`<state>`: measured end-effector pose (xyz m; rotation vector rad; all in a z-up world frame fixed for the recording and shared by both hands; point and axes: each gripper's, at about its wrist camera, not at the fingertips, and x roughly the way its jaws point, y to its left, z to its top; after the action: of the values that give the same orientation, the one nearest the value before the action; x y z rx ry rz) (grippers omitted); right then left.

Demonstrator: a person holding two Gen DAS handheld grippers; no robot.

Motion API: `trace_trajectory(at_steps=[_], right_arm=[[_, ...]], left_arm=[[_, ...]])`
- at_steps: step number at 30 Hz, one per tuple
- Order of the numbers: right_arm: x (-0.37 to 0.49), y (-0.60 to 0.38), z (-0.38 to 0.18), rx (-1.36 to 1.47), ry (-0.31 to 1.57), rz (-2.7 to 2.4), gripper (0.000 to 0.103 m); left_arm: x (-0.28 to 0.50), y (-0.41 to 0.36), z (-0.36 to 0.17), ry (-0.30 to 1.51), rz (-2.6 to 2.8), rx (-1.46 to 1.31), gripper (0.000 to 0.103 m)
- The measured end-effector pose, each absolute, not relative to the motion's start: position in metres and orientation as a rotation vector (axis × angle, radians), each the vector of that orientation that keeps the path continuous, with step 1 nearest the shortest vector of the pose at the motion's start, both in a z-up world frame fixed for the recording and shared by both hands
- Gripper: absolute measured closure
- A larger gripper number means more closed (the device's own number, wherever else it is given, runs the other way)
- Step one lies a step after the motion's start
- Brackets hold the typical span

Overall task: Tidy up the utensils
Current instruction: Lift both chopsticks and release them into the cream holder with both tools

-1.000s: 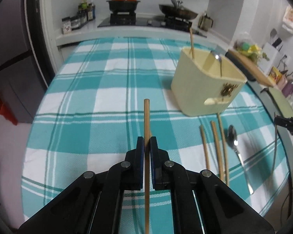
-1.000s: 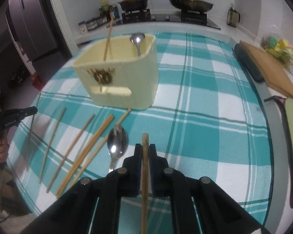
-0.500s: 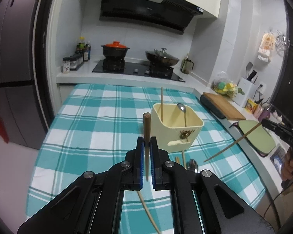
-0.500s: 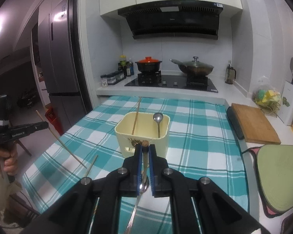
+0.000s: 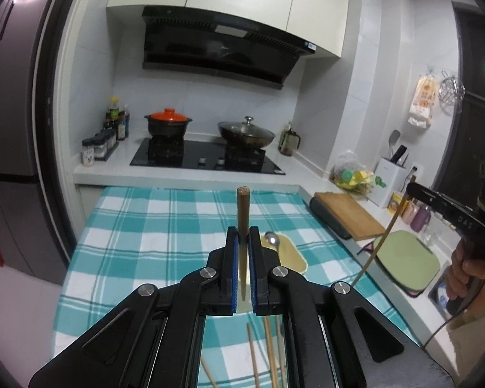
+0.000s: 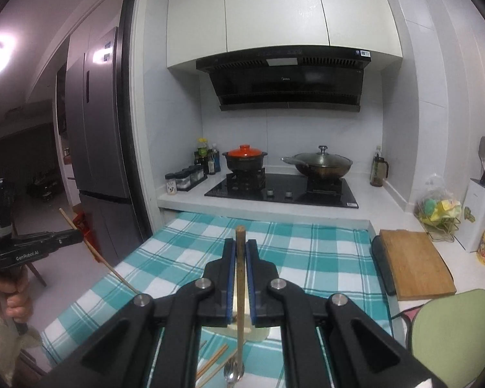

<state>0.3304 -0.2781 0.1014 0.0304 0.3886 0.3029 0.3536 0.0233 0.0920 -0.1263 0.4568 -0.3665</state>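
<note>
The left gripper (image 5: 243, 242) and right gripper (image 6: 240, 252) are each clamping a wooden chopstick (image 5: 242, 213) above the cream holder (image 5: 292, 253); next, both chopsticks likely need lowering tip-first into it.

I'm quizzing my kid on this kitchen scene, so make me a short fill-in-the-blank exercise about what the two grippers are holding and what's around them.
1. The left gripper and the right gripper are each shut on a single ____.
2. The lid of the clay pot on the stove is ____ in colour.
3. The tablecloth is checked in white and ____.
4. In the cream utensil holder below the left gripper stands a metal ____.

Missing words: chopstick; orange; teal; spoon
</note>
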Motion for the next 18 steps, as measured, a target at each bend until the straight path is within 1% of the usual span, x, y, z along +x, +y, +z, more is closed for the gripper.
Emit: trace_trajectory(at_steps=[5,10,14,18], right_arm=[[0.359,-0.271,0.123,0.015,0.332,0.312,0.096],[0.394,-0.259,0.125,0.002,0.295,0.330,0.096],[0.426,-0.249,0.106,0.001,0.324,0.347,0.096],[0.466,-0.244,0.070,0.036,0.439,0.378,0.096]], left_arm=[[0.392,-0.009,0.108,0.447,-0.386,-0.094,0.099],[0.434,-0.039,0.099,0.505,-0.407,-0.062,0.099],[0.471,-0.058,0.075,0.616,-0.432,-0.049,0.099],[0.503,-0.075,0.041,0.739,-0.450,-0.036,0.099]])
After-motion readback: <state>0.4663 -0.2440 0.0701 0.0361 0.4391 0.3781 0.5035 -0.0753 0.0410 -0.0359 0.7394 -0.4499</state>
